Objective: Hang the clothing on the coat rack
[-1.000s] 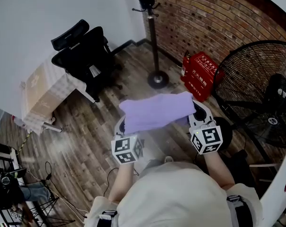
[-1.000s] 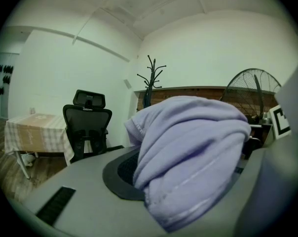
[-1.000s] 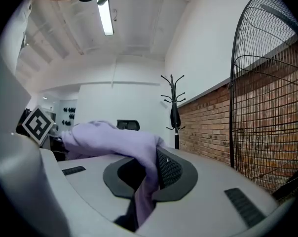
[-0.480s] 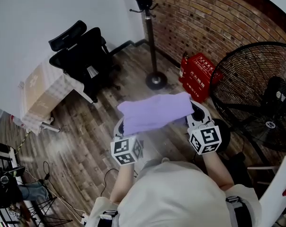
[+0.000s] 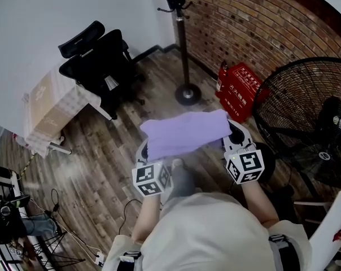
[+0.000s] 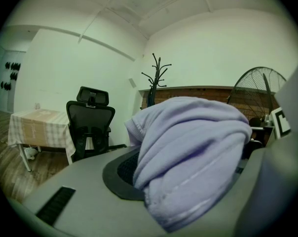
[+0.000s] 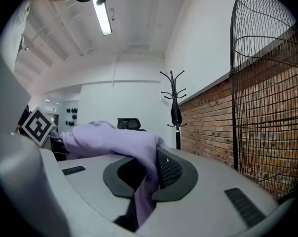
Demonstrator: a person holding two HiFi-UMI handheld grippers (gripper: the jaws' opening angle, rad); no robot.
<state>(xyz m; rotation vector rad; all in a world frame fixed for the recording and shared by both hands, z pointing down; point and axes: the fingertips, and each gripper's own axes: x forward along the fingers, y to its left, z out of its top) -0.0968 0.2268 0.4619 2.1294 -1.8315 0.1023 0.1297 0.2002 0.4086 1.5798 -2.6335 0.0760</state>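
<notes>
A lilac garment (image 5: 184, 132) is stretched between my two grippers at chest height. My left gripper (image 5: 148, 151) is shut on its left end, where the cloth (image 6: 188, 152) bunches thickly over the jaws. Its right end is pinched by my shut right gripper (image 5: 234, 135), the fabric (image 7: 139, 157) drooping down between the pads. The black coat rack (image 5: 182, 44) stands ahead on a round base near the corner, with a dark item hanging at its top. The coat rack (image 6: 156, 78) shows behind the garment in the left gripper view, and the coat rack (image 7: 174, 107) stands beside the brick wall in the right gripper view.
A black office chair (image 5: 100, 66) and a cloth-covered table (image 5: 49, 112) stand to the left. A red box (image 5: 238, 89) sits by the brick wall, and a large black floor fan (image 5: 309, 117) is on the right. Cables and a stand (image 5: 12, 219) lie at lower left.
Both grippers keep their hold on the garment and barely move. The view shifts slightly and a shoe tip appears on the floor between the grippers.
</notes>
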